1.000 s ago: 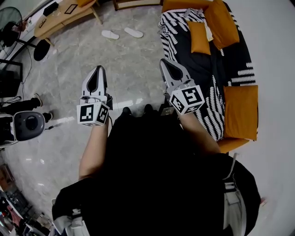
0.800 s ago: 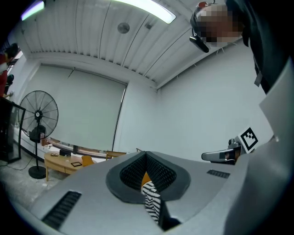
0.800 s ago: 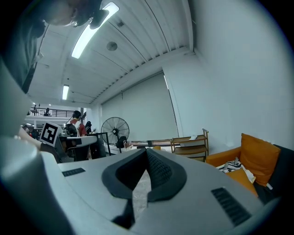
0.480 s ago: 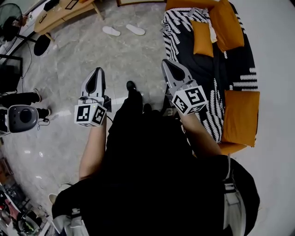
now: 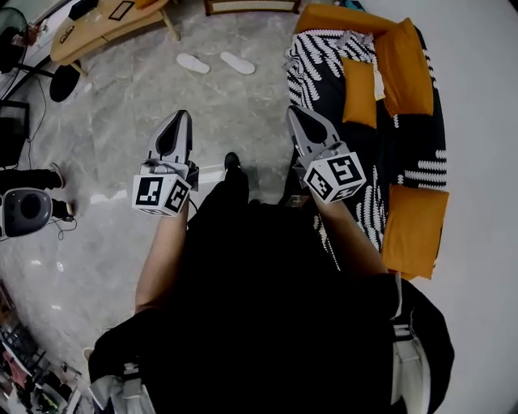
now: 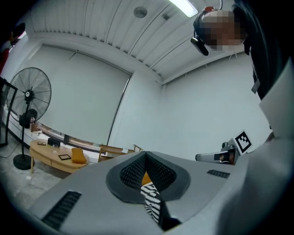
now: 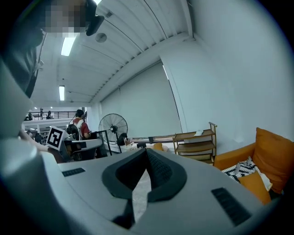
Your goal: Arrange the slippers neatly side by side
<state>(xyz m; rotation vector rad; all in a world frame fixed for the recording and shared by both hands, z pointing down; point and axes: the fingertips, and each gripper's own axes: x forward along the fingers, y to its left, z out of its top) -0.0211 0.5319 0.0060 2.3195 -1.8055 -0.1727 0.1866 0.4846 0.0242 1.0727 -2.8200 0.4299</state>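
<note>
Two white slippers lie apart on the grey marble floor far ahead in the head view, the left slipper [image 5: 193, 63] angled and the right slipper [image 5: 237, 63] beside it. My left gripper [image 5: 179, 119] is held out level at waist height, shut with nothing in it. My right gripper [image 5: 295, 113] is level with it to the right, also shut and empty. Both are well short of the slippers. In the left gripper view [image 6: 146, 155] and the right gripper view [image 7: 147, 151] the jaws meet at the tip with nothing between them. The slippers do not show in either gripper view.
A sofa [image 5: 356, 154] with a black-and-white cover and orange cushions [image 5: 413, 229] runs along the right. A wooden table [image 5: 105, 24] stands at the back left, a standing fan's base [image 5: 63, 83] beside it. A wooden shelf [image 7: 195, 140] stands by the far wall. Another person's feet [image 5: 55, 174] are at left.
I have stepped forward: one foot now shows ahead between the grippers, and the sofa and the grey device at left have slid back in the head view. Both grippers stay shut.
</note>
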